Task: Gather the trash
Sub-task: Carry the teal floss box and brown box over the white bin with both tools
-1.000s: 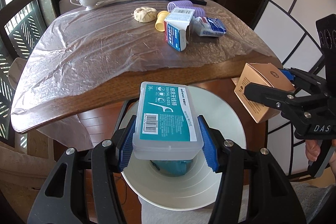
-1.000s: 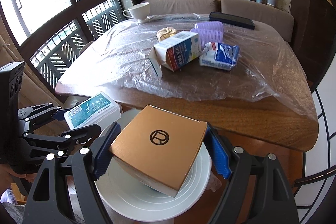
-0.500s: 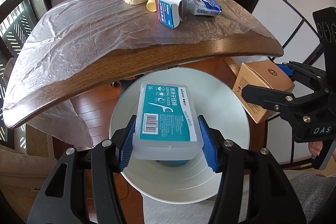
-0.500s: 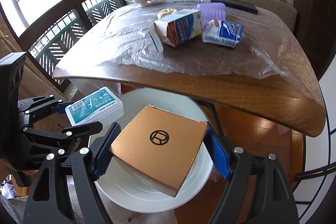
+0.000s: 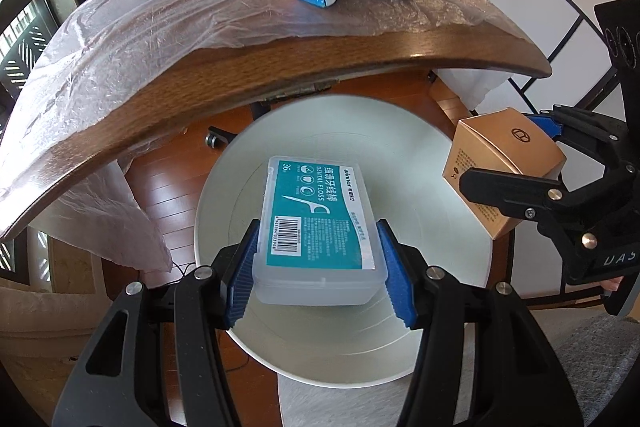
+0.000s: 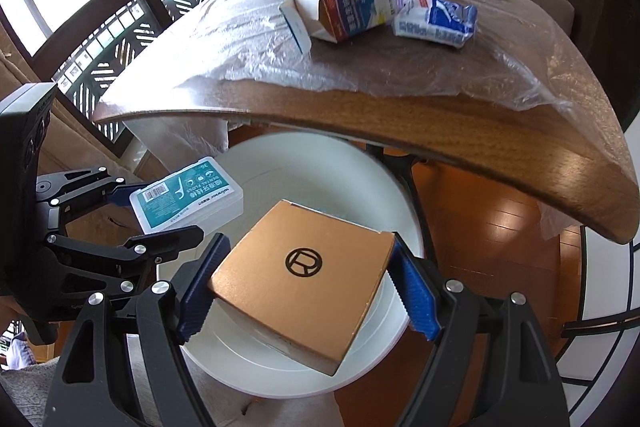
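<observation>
Teal floss box [image 5: 318,223] clamped in our left gripper [image 5: 318,281]; copper carton [image 6: 302,281] clamped in right gripper [image 6: 306,293], at our 3 o'clock, both above white bin [image 5: 432,163].

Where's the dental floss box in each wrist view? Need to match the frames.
Left wrist: dental floss box at bottom centre, clamped in the left gripper, over the white bin.
Right wrist: same box at middle left, beside the gold box.
Shared landmark: the white bin below the table edge.
</observation>
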Demonstrator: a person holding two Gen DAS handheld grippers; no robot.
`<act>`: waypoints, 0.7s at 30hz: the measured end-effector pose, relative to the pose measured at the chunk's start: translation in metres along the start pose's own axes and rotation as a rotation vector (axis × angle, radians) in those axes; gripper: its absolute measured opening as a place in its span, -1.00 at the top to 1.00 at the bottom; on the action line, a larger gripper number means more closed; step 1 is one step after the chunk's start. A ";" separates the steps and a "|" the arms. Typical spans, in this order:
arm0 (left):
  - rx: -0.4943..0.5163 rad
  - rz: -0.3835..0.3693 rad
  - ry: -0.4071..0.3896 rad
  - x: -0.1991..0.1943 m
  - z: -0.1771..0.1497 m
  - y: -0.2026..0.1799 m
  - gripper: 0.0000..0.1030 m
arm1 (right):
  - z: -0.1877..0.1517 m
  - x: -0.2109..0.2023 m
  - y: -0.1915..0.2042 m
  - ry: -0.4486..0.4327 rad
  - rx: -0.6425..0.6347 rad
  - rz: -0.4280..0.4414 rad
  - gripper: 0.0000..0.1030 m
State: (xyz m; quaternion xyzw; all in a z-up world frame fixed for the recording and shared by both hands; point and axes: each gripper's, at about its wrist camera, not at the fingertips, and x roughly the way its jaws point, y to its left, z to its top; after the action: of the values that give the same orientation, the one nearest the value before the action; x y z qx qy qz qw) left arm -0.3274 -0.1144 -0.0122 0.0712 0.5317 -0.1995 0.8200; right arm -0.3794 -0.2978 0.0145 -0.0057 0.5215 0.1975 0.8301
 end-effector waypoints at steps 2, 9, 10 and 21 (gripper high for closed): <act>0.002 0.001 0.009 0.004 -0.001 0.000 -0.11 | -0.001 0.003 0.001 0.009 -0.002 0.003 -0.51; 0.007 0.008 0.036 0.019 -0.004 -0.001 -0.11 | -0.002 0.016 0.001 0.039 -0.009 0.004 -0.51; 0.006 0.009 0.040 0.021 -0.005 -0.001 -0.11 | -0.002 0.018 0.001 0.043 -0.010 0.004 -0.51; 0.012 0.022 0.095 0.051 0.005 -0.003 -0.11 | -0.001 0.047 -0.004 0.098 -0.033 -0.004 -0.51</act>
State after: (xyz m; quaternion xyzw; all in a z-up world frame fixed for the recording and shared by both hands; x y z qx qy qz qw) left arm -0.3067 -0.1317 -0.0554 0.0913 0.5681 -0.1899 0.7955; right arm -0.3613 -0.2866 -0.0274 -0.0299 0.5584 0.2038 0.8036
